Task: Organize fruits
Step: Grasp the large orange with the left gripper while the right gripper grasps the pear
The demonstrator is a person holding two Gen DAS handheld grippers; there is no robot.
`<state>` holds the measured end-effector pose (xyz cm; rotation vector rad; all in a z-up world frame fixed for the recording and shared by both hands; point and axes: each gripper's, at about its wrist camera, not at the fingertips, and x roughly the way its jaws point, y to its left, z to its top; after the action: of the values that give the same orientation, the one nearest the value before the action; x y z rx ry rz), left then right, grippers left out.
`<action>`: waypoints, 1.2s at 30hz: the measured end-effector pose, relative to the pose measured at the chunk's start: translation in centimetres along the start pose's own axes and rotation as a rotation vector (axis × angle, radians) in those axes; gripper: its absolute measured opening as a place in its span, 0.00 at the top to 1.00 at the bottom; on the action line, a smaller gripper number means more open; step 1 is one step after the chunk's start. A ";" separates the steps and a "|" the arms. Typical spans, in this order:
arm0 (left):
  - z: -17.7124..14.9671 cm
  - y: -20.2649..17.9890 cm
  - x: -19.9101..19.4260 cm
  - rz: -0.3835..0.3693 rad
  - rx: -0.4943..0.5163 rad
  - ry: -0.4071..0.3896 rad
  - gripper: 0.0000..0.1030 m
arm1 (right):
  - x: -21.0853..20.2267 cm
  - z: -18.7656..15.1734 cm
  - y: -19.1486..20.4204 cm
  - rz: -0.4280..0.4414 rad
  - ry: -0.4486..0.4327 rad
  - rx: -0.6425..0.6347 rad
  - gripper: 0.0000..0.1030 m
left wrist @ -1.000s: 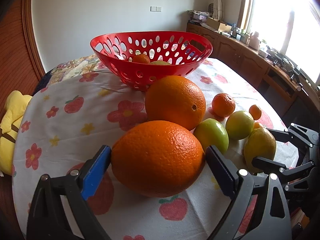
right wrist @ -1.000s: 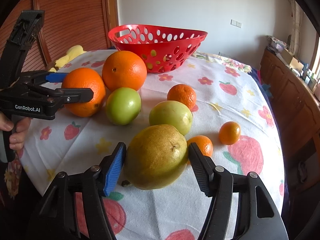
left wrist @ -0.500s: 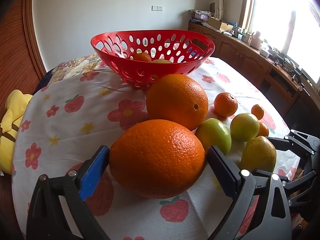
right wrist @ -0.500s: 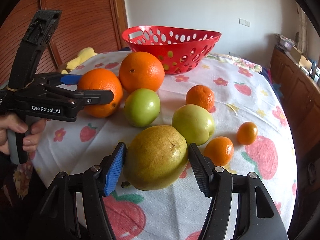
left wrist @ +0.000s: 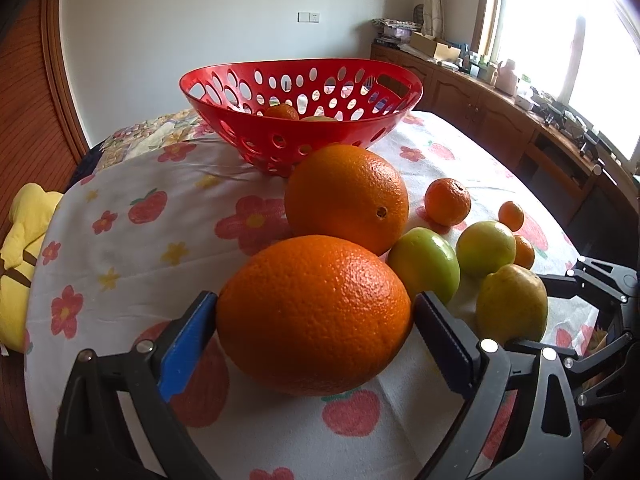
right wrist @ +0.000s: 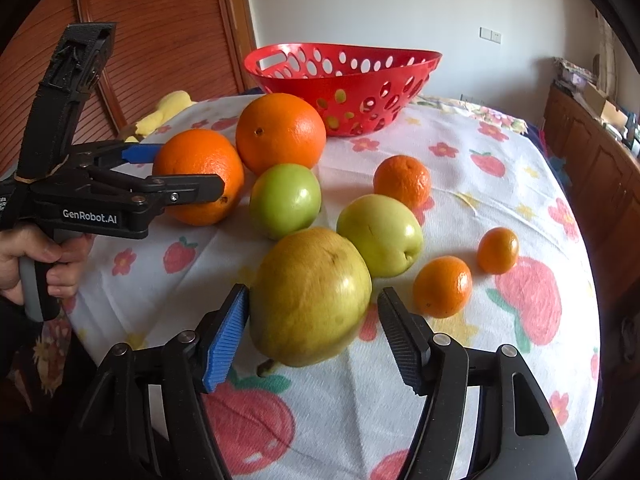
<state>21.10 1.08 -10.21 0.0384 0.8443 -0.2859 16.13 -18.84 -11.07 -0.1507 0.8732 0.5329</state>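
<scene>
Since a second ago: right view swung nearer red basket point(right wrist: 344, 92); left barely shifted.

Left view: left claw point(left wrist: 316, 320) spread wide, both pads touching big orange point(left wrist: 316, 320) on tablecloth point(left wrist: 120, 248). Squeeze at widest girth, then lift.

Right view: right claw point(right wrist: 314, 332) opening; blue pad touches yellow-green pear point(right wrist: 310, 296), black pad clear. Centre it first. Left tool reads "GenRobot.AI".

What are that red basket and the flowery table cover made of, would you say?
The red basket looks like moulded plastic: glossy, evenly coloured, with clean oval holes punched through its wall. The table cover seems to be woven cloth, matt with soft creases and a printed strawberry-and-flower pattern; the exact fibre cannot be told.
</scene>
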 end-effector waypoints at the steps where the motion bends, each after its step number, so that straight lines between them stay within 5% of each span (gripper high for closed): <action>1: 0.0 0.1 0.0 -0.002 -0.005 -0.003 0.05 | 0.1 0.0 0.0 0.001 0.001 0.001 0.34; 36: -1.6 1.5 -1.3 -0.028 -0.078 -0.025 0.06 | 0.3 0.2 -0.1 0.035 -0.027 0.036 0.39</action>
<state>19.53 3.06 -10.41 -0.0500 0.8311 -0.2794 16.43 -18.71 -11.23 -0.0954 0.8600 0.5509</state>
